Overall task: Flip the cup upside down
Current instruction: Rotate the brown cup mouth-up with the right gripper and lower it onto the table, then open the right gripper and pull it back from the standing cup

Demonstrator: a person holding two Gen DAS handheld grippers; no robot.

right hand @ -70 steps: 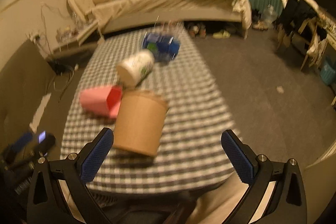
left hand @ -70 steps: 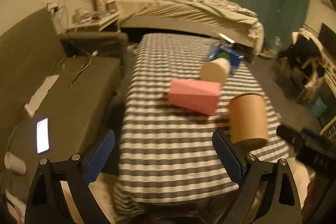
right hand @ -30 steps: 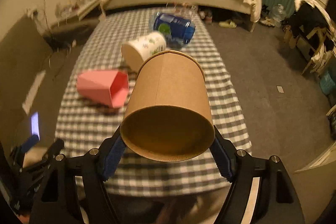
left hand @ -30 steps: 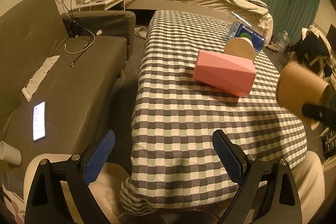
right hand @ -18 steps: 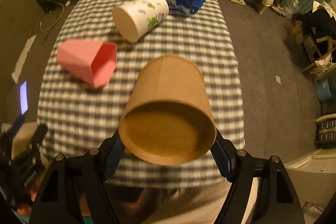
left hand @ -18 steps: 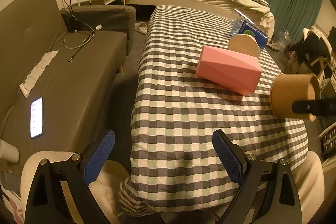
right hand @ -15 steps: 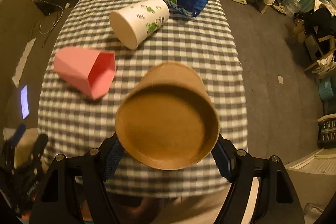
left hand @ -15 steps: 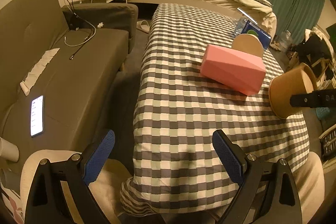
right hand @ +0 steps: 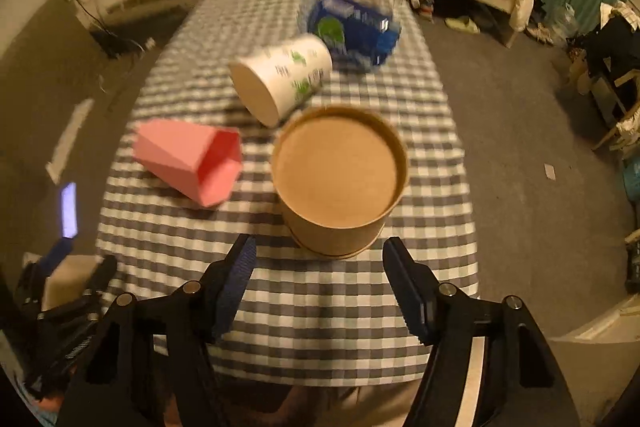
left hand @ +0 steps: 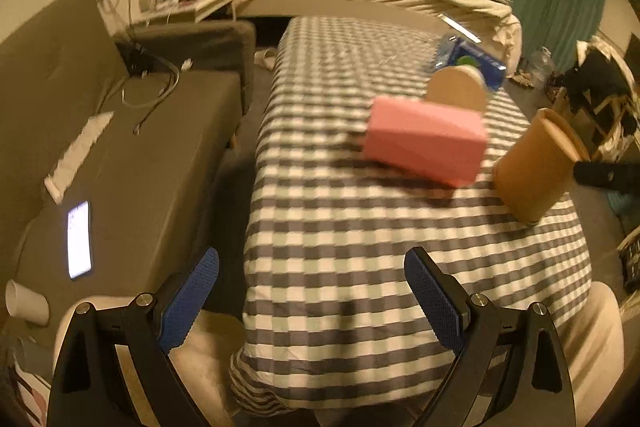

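The brown paper cup stands upside down on the checked tablecloth, its flat bottom facing up. My right gripper is open, its fingers just behind and to either side of the cup, apart from it. In the left wrist view the cup stands tilted at the table's right side, with the dark tip of the right gripper beside it. My left gripper is open and empty over the table's near edge.
A pink box lies on its side left of the cup. A white printed cup lies on its side behind it, and a blue package beyond that. A grey sofa with a lit phone stands left of the table.
The right gripper turned the brown cup over, set it down on the cloth bottom up, then opened and drew back from it. The left gripper stayed open near the table's edge.
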